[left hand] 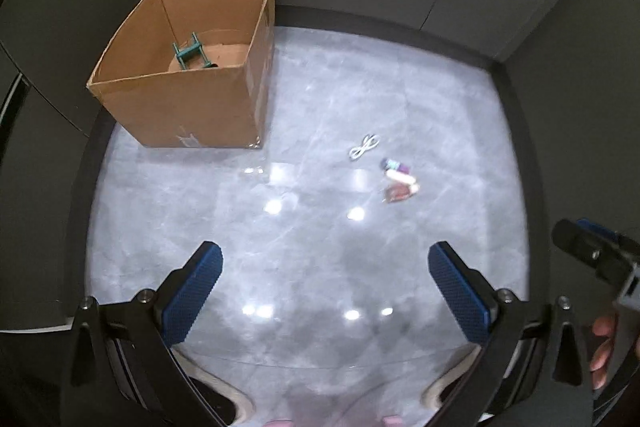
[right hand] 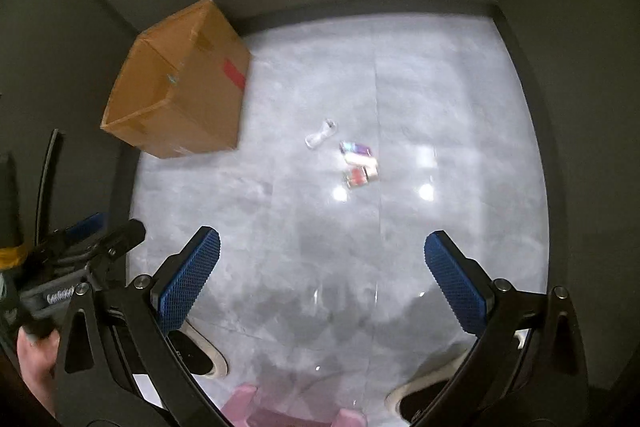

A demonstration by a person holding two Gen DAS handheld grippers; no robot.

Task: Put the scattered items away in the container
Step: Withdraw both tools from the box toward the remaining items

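Note:
An open cardboard box (left hand: 180, 107) (right hand: 188, 107) stands on the grey floor at the far left, with a green plastic frame (left hand: 191, 53) lying inside. A white coiled cable (left hand: 363, 147) (right hand: 321, 133) lies on the floor right of the box. Just beyond it sit a small purple-capped tube (left hand: 394, 166) (right hand: 356, 148), a pale tube (left hand: 402, 177) (right hand: 360, 159) and a reddish packet (left hand: 398, 191) (right hand: 357, 179). My left gripper (left hand: 326, 277) is open and empty, held well above the floor. My right gripper (right hand: 322, 267) is open and empty too, short of the items.
Dark walls and a dark skirting close the floor at the back and both sides. The person's shoes (right hand: 204, 351) show at the bottom edge. A hand (left hand: 604, 347) on the other gripper shows at the right of the left wrist view. Ceiling lights glare on the glossy tiles.

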